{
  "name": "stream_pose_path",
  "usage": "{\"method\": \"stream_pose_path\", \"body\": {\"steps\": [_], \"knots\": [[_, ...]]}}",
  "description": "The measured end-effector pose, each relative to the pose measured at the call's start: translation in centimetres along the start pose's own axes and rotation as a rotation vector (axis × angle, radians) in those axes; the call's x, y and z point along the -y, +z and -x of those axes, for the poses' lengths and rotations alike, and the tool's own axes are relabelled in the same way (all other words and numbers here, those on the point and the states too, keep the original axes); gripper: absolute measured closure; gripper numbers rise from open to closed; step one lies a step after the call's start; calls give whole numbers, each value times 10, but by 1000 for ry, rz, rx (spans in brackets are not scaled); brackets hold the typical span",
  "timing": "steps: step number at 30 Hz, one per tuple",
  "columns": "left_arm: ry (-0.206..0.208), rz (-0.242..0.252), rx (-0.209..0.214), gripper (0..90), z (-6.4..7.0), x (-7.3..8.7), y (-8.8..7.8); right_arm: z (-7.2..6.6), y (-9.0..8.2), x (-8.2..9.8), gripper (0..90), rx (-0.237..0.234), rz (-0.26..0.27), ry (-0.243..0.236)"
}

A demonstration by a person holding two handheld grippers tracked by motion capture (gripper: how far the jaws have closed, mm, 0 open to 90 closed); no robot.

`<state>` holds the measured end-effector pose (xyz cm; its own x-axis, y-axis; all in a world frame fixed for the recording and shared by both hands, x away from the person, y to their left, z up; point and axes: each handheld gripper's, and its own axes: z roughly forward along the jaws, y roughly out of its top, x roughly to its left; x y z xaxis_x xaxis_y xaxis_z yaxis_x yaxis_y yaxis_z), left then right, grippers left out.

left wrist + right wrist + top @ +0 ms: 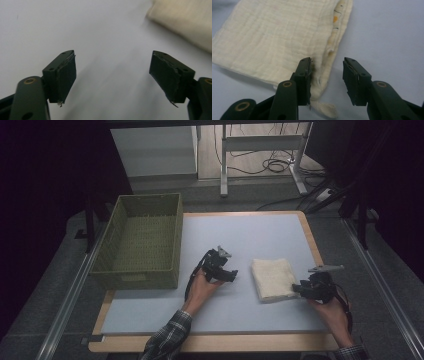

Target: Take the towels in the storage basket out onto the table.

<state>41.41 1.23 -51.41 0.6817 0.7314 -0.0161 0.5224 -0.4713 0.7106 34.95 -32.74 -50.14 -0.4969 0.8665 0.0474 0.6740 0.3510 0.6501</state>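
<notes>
Partly cloth (277,42) corner between open jaws

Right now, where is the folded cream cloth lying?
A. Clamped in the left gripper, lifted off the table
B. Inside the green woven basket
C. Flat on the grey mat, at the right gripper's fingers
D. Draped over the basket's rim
C: the folded cream cloth lies flat on the grey mat, with the right gripper at its near corner; the green woven basket stands apart to the left.
</notes>
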Motion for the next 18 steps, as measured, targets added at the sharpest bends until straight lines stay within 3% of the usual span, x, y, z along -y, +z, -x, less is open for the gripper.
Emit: {"method": "stream_pose_path", "body": {"steps": [4,8,13,15,17,18], "knots": [[30,-1,30,274,8,-29,7,1,1,4,567,-27,-23,8],[54,-40,65,317,15,-50,21,-1,4,7,511,-54,-23,15],[17,-71,113,335,15,-58,39,-6,7,7,508,-38,-19,-5],[16,-82,116,345,14,-57,45,-6,7,8,549,-49,-10,-5],[10,-96,132,360,14,-56,50,-6,7,8,644,-69,-4,10],[10,-100,135,370,13,-55,52,-5,7,8,694,-99,-6,18]]}}
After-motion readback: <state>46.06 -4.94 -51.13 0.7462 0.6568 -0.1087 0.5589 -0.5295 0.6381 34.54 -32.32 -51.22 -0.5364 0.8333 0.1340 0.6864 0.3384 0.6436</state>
